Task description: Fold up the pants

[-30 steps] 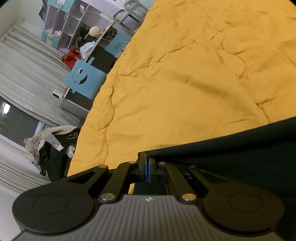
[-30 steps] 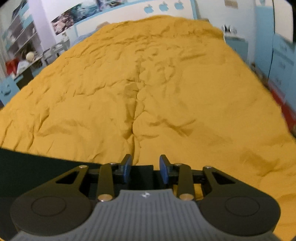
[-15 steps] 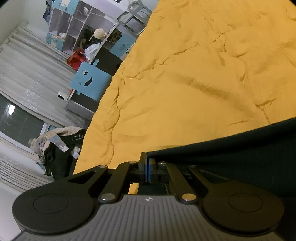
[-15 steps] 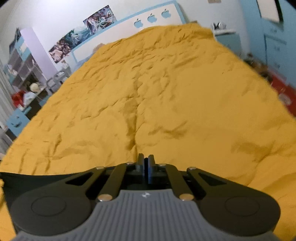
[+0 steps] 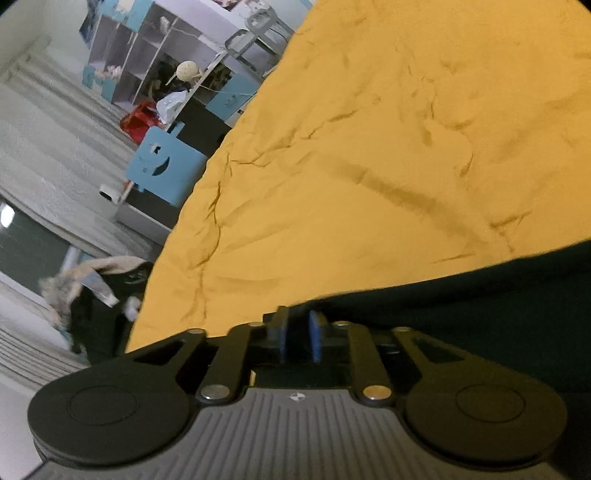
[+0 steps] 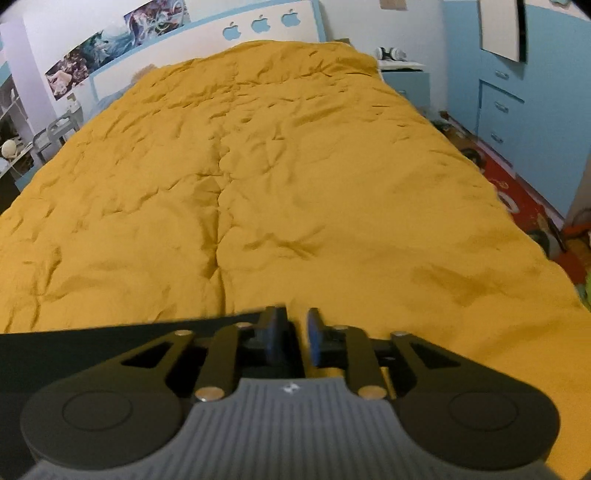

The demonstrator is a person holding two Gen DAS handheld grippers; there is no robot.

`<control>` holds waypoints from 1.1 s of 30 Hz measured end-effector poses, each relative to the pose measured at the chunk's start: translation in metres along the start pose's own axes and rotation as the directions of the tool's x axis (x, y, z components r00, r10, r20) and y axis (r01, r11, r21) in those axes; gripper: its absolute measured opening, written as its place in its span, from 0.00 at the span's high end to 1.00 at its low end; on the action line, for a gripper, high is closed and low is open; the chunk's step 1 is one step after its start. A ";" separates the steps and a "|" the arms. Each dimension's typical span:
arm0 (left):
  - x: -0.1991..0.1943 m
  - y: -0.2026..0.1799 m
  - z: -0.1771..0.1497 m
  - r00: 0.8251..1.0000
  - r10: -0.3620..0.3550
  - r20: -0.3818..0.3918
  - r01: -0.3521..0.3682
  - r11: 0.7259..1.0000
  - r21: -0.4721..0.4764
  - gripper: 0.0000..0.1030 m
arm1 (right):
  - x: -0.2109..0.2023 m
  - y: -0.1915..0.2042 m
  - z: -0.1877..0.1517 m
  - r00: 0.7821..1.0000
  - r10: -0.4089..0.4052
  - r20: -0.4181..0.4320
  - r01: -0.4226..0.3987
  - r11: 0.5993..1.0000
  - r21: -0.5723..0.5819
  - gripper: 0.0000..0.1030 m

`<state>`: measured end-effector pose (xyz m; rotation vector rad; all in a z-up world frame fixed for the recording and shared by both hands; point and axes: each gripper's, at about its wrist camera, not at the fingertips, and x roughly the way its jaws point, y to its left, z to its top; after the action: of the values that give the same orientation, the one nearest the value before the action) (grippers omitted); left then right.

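Note:
Dark pants [image 5: 461, 302] lie on a yellow bedspread [image 5: 388, 166]; their straight edge runs to the right in the left wrist view. My left gripper [image 5: 298, 338] is at the pants' left corner with its blue pads a little apart, holding nothing. In the right wrist view the pants [image 6: 110, 343] fill the lower left. My right gripper [image 6: 295, 338] is at their right corner, its pads slightly apart and empty, over the bedspread [image 6: 295, 184].
Left of the bed stand a blue chair [image 5: 162, 166], shelving [image 5: 177, 62] and a clothes pile [image 5: 96, 288]. A white headboard [image 6: 258, 26] stands at the far end, with blue drawers [image 6: 517, 110] and a red rug [image 6: 517, 192] on the right.
Both grippers were shut on the pants' edge half a second ago and have opened slightly, letting the corners go. The right one had closed in the half second before that.

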<state>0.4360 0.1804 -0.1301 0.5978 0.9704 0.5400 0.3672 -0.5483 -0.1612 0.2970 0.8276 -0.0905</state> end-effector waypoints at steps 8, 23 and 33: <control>-0.044 0.031 -0.023 0.990 -0.136 0.049 0.142 0.977 -0.157 0.69 | -0.085 -0.031 -0.083 0.999 0.019 -0.040 -0.001 0.919 0.393 0.50; -0.096 0.080 -0.089 0.929 -0.364 0.062 0.358 0.848 -0.392 0.69 | -0.070 -0.056 -0.118 0.987 0.134 0.085 -0.158 0.779 0.608 0.97; -0.072 0.122 -0.125 0.876 -0.458 0.151 0.457 0.688 -0.563 0.68 | -0.074 -0.039 -0.119 0.997 0.057 0.052 -0.075 0.876 0.476 0.82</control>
<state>0.2744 0.2478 -0.0591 -0.2160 0.8508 0.3528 0.2245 -0.5534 -0.1914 0.7894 0.7498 -0.2377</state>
